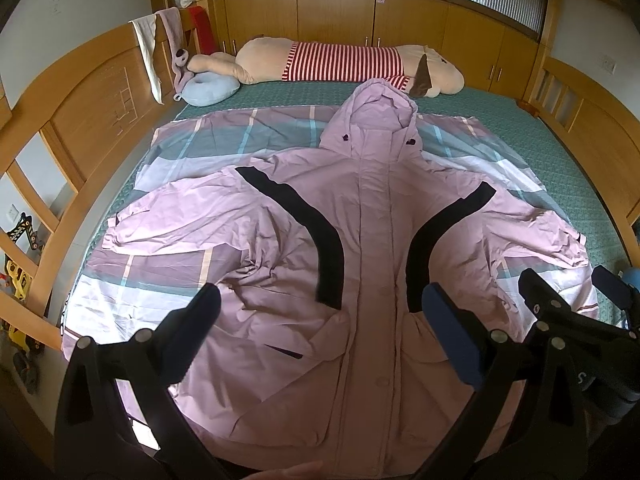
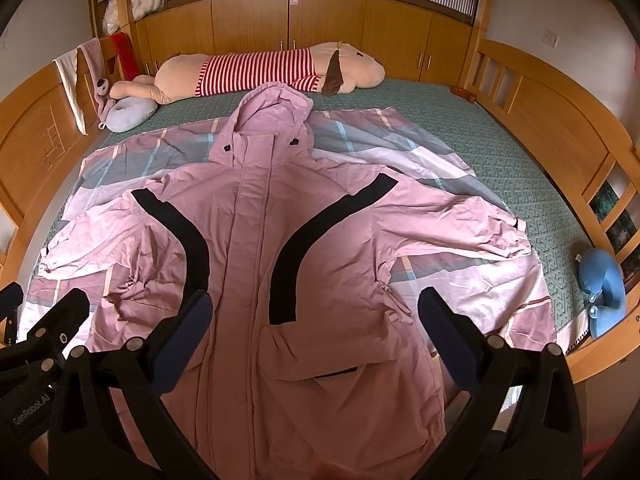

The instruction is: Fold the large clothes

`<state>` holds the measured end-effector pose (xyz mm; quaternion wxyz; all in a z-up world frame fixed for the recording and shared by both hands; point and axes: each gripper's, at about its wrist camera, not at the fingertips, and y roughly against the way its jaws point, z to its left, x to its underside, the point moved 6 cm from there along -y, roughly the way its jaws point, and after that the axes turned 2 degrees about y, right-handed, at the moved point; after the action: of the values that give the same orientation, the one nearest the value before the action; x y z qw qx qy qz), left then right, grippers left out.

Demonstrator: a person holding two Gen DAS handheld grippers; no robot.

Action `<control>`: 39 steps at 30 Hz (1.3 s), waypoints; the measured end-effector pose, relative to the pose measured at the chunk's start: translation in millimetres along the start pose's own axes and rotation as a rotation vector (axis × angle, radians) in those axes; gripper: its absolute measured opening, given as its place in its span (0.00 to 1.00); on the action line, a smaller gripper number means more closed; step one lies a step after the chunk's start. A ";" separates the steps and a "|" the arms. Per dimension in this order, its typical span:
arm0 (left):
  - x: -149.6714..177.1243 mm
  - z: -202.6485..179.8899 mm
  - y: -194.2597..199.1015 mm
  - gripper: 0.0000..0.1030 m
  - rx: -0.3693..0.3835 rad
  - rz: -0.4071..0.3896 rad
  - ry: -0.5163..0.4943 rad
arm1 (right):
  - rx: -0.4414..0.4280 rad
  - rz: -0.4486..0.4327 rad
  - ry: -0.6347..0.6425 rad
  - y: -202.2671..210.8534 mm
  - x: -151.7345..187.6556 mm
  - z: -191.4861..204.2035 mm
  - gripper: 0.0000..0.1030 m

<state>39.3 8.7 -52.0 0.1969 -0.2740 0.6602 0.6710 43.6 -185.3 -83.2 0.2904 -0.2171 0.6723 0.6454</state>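
A wooden-framed bed (image 1: 92, 92) with a green patterned mattress carries a crumpled lilac hooded jacket (image 1: 372, 240) on a plaid sheet (image 1: 192, 144); the left gripper (image 1: 320, 320) and right gripper (image 2: 314, 312) are both spread wide, empty.

Both wrist cameras hover side by side above the jacket's (image 1: 372, 240) hem, facing its hood and the plush toy (image 2: 272, 68) beyond; both share the whole jacket.
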 end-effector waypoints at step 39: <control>4.2 0.4 -6.6 0.98 -0.006 0.015 0.005 | -0.001 0.006 0.006 -4.8 7.1 2.4 0.99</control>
<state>40.1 9.0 -59.7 0.1895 -0.2715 0.6606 0.6738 41.9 -182.6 -91.5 0.2864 -0.2173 0.6733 0.6461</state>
